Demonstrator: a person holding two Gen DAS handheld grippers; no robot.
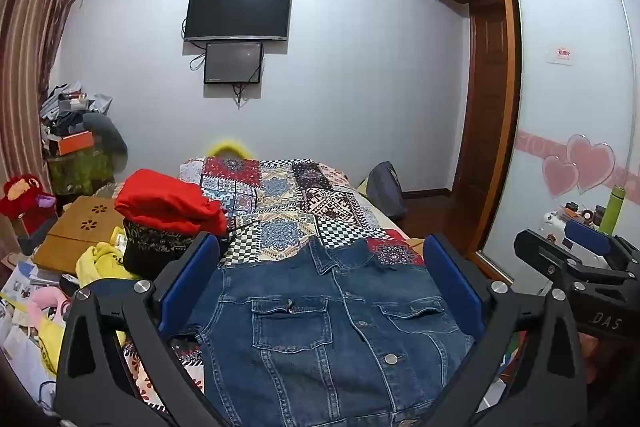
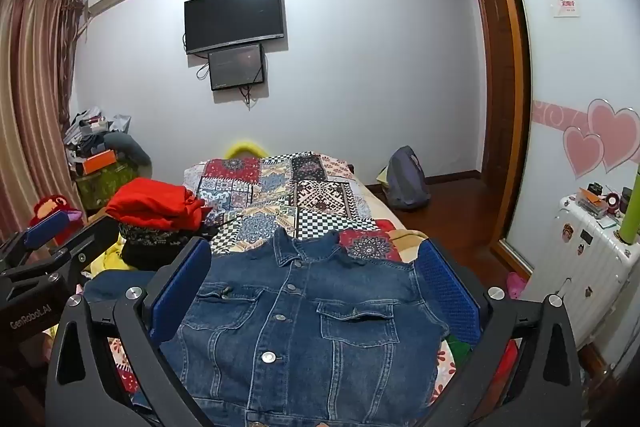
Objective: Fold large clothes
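Observation:
A blue denim jacket (image 1: 320, 327) lies front up and buttoned on the patchwork bed cover, collar pointing away; it also shows in the right wrist view (image 2: 304, 323). My left gripper (image 1: 320, 259) is open, its blue-padded fingers (image 1: 188, 279) standing wide on either side of the jacket's upper part, above it. My right gripper (image 2: 312, 259) is open in the same way over the jacket. The right gripper's body also shows at the right edge of the left wrist view (image 1: 576, 259), and the left gripper's at the left edge of the right wrist view (image 2: 52, 251).
A folded red garment (image 1: 168, 203) sits on a dark pile at the bed's left. Yellow cloth and clutter (image 1: 96, 263) lie beside it. The patchwork cover (image 1: 288, 203) stretches away. A white suitcase (image 2: 588, 259) and wardrobe (image 2: 584, 75) stand right.

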